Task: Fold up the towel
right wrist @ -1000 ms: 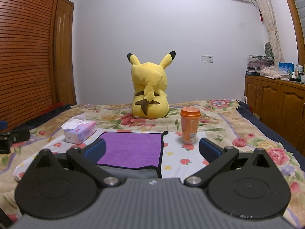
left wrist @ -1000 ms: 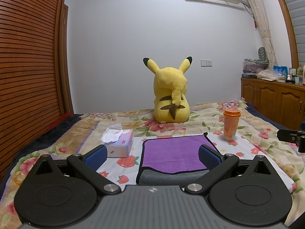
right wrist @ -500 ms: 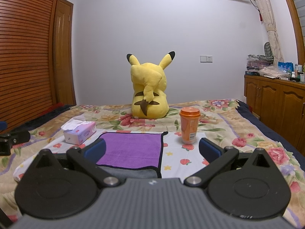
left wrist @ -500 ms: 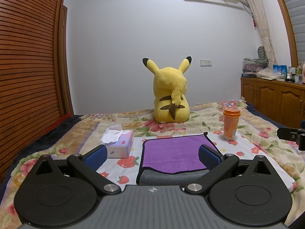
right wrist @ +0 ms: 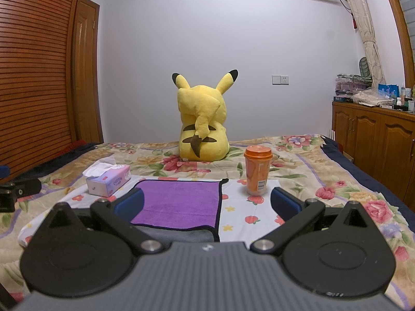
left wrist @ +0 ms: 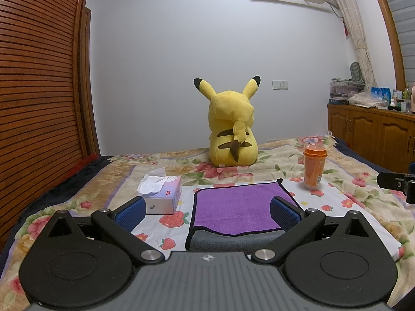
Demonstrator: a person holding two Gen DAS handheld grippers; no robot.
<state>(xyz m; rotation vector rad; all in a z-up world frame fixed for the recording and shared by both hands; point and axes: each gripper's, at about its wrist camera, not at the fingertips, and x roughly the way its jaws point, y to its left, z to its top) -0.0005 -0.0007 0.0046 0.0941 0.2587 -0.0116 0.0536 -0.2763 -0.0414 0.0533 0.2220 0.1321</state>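
Note:
A purple towel (left wrist: 238,207) with a black edge and a grey underside lies flat on the bed, its near grey part showing below the purple. It also shows in the right wrist view (right wrist: 181,202). My left gripper (left wrist: 207,211) is open and empty, held just short of the towel's near edge. My right gripper (right wrist: 207,204) is open and empty, over the towel's near right corner. The far edge of each gripper shows at the side of the other's view.
A tissue box (left wrist: 162,194) sits left of the towel. An orange cup (left wrist: 314,167) stands at its far right corner. A yellow plush toy (left wrist: 232,132) sits behind. The floral bedspread (left wrist: 109,178) covers the bed; a wooden cabinet (left wrist: 376,134) is at right.

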